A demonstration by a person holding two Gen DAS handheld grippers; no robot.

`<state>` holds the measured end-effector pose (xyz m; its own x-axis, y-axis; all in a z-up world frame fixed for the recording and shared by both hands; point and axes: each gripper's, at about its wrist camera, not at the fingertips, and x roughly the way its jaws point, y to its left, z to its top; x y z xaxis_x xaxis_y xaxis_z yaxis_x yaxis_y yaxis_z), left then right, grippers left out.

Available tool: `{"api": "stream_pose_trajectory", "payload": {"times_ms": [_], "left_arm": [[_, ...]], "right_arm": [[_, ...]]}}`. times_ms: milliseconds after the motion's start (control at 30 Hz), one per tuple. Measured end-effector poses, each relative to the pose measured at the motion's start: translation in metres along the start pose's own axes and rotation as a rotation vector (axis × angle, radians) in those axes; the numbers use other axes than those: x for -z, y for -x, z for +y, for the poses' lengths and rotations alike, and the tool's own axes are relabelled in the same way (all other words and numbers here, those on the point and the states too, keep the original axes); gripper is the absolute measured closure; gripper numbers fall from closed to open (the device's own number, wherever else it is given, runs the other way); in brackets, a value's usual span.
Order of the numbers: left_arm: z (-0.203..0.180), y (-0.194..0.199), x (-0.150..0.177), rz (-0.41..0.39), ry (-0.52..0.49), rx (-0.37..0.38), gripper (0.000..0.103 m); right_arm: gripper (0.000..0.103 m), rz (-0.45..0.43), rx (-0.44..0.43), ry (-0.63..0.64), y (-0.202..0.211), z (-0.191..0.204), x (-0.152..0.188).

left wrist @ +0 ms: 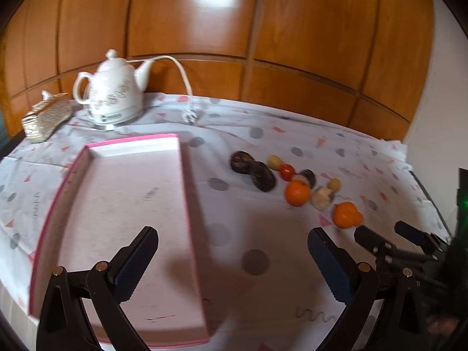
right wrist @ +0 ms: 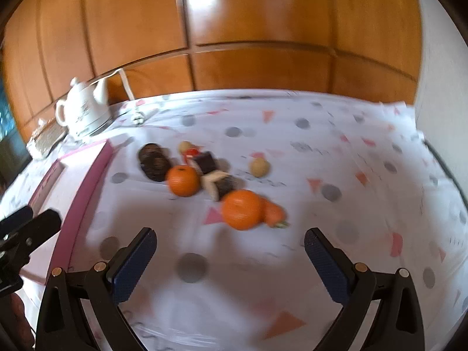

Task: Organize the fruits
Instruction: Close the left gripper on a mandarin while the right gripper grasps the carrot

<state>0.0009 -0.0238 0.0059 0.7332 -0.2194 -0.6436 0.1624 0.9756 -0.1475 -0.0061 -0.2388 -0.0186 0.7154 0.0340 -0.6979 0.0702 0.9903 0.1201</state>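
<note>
A shallow pink-rimmed box [left wrist: 122,204] lies empty on the left of the table; its edge [right wrist: 84,193] shows in the right wrist view. Several fruits sit in a loose cluster to its right: two oranges [left wrist: 297,193] [left wrist: 346,215], two dark round fruits [left wrist: 253,171], a small red one [left wrist: 286,172] and pale ones. In the right wrist view the nearer orange [right wrist: 241,209] lies just ahead of my right gripper [right wrist: 231,260], which is open and holds nothing. My left gripper [left wrist: 234,260] is open over the box's right edge. The right gripper [left wrist: 389,237] shows at the far right.
A white teapot [left wrist: 112,93] with a cord stands at the back left, beside a glittery gold object [left wrist: 46,117]. A patterned cloth [left wrist: 263,134] covers the table. Wooden panels [left wrist: 204,29] rise behind it. A white wall [right wrist: 438,87] borders the right side.
</note>
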Motion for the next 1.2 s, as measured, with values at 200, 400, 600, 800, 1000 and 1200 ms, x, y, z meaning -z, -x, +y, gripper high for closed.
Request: {"api": "stream_pose_trajectory", "payload": {"times_ms": [200,400,600,800,1000,1200], "left_arm": [[-0.015,-0.017,-0.001,0.065,-0.040,0.059,0.000],[-0.025,-0.031,0.000,0.108,-0.072,0.082,0.009],[-0.033,-0.040,0.002,0.137,-0.095,0.107,0.021],[-0.042,-0.053,0.005,0.182,-0.090,0.163,0.035],[-0.048,-0.057,0.007,0.196,-0.084,0.190,0.035],[-0.053,-0.067,0.004,0.231,-0.044,0.231,0.049]], "right_arm": [[0.028,0.029,0.035,0.002,-0.011,-0.031,0.000],[0.048,0.030,0.010,0.004,-0.024,-0.037,-0.003],[0.063,0.040,-0.010,0.025,-0.028,-0.038,-0.004],[0.075,0.056,-0.016,0.054,-0.035,-0.045,-0.005],[0.075,0.056,-0.036,0.162,-0.045,-0.039,-0.012],[0.074,0.076,-0.078,0.281,-0.050,-0.037,-0.018]]}}
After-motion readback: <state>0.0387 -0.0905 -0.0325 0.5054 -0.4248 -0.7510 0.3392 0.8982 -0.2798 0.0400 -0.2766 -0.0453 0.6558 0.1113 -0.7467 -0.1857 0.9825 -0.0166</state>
